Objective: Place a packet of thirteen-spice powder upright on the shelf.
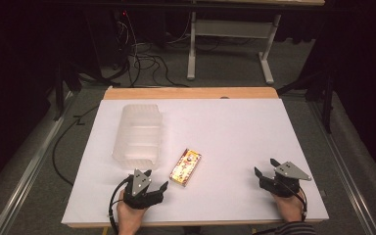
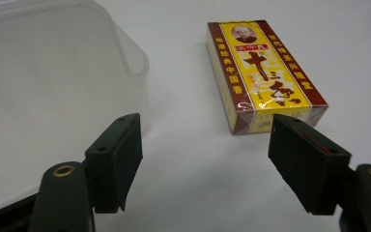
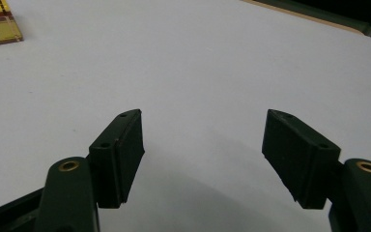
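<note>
resting on the white desk (image 1: 235, 127) near its front edge, both tools sit low with nothing between their jaws, and the risks run from the biggest thing down. the clear plastic tub (image 1: 138, 134) lies upside down on the left half of the desk, its near end just beyond the left tool (image 1: 152, 183); in the left gripper view its rounded corner (image 2: 125, 48) stands close beside the left-hand jaw. it looks light and slick, so i judge that a reach angled a little toward it would knock or skate it across the desk, or catch its rim instead of the target. the yellow and brown packet (image 1: 185, 167) lies flat just right of the tub, ahead of the left tool and slightly off to its right, touching neither; in the left gripper view (image 2: 263, 72) its near end sits close to the right-hand jaw, not centred in the gap. the left tool is spread wide, wider than the packet's short side, yet closing from this offset would likely push the packet sideways or spin it. its glossy wrap and low profile could also let the jaws slip over the top. the right tool (image 1: 269, 174) is likewise wide and holds nothing, well apart at the desk's right side, too far to steady anything.
</note>
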